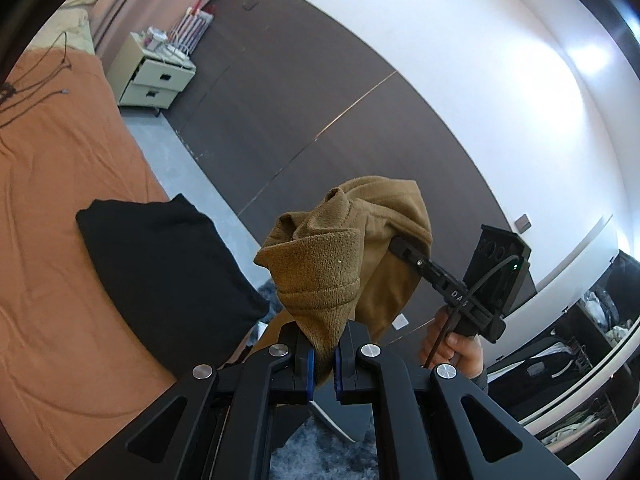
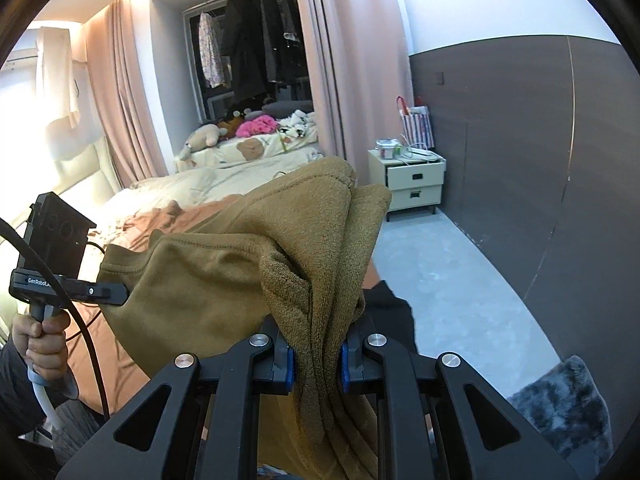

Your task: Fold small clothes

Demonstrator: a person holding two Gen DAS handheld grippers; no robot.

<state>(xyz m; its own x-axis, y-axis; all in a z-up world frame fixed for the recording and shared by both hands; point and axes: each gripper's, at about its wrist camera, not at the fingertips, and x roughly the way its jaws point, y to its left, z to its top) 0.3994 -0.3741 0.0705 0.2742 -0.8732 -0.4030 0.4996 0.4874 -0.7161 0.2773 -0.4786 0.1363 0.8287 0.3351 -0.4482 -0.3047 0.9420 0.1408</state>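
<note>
Gripping the mustard-brown knitted garment, the left gripper had its jaws clamped on fabric. The right gripper likewise pinched a bunched fold above the orange-sheeted bed.

Mustard-brown garment, black folded cloth (plain), rust-orange bedsheet, blue-padded black grippers.

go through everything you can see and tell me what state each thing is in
brown garment: bunched, lifted, pinched at two spots
left gripper: jaws shut on the garment
right gripper: jaws shut on the garment
black garment: folded, lying on the bed
nightstand: drawers closed
curtain: drawn aside
</note>
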